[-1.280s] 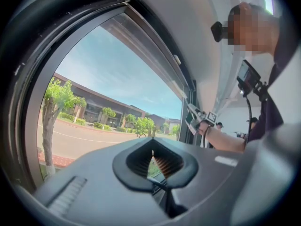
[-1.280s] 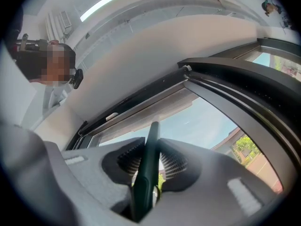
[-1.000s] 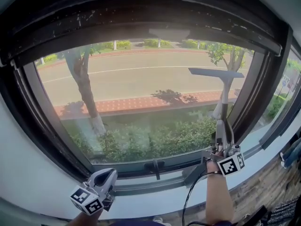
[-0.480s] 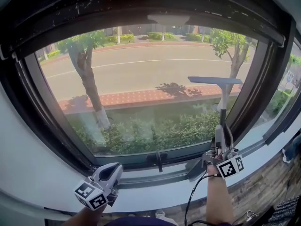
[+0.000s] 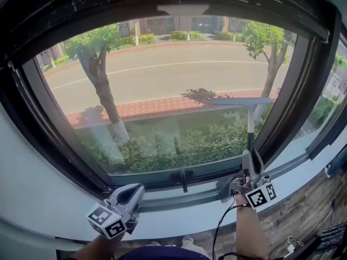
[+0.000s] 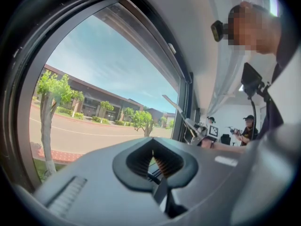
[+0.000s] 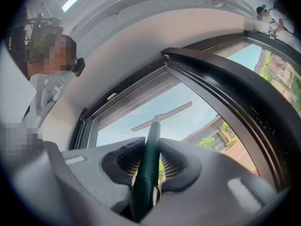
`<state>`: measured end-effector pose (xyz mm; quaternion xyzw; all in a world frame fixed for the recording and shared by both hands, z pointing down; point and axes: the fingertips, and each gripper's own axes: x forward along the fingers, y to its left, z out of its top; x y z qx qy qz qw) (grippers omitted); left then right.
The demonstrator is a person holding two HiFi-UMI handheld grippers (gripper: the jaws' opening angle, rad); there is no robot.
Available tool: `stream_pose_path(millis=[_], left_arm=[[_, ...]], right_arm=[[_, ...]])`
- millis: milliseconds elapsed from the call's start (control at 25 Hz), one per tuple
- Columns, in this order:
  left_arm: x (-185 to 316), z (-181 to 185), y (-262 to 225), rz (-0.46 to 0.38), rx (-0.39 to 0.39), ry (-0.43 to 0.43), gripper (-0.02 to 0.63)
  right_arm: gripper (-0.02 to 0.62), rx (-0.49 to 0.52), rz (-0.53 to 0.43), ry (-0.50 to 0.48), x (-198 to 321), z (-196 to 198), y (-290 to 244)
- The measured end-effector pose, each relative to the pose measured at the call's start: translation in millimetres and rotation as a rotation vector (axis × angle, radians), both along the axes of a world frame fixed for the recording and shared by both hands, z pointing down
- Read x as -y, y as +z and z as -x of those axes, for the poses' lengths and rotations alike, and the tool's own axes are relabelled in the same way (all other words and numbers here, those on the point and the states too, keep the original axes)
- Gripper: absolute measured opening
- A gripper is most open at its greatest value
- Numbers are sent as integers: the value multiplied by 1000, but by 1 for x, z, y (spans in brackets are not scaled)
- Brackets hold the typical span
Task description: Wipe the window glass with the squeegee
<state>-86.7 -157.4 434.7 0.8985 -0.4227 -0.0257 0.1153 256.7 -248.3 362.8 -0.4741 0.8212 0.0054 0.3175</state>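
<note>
Squeegee with a dark green handle and pale crossbar blade point(image 5: 249, 124) point(image 7: 149, 147) stands upright at the lower right of the clear window glass point(image 5: 162, 85), blade level against the pane. Right tool point(image 5: 250, 157) is clamped round its handle. Left tool point(image 5: 130, 191), jaws drawn together on nothing, hovers over the white sill point(image 5: 179, 221).

A room indoors, at street level or just above it. A big dark-framed window point(image 5: 38, 112) over a white sill point(image 5: 54, 210) faces a road point(image 5: 179, 72), trees point(image 5: 105, 99), a hedge point(image 5: 190, 145) and low buildings point(image 6: 94, 95). Behind, a person point(image 6: 248, 128) stands in a bright white room; office or lab, I cannot tell.
</note>
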Motion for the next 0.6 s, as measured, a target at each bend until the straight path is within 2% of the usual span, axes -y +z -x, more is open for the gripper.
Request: stream_pose_path(millis=[600], left_arm=[[3, -23, 10, 28, 33, 29, 5]], right_arm=[[103, -1, 93, -13, -8, 1, 59]])
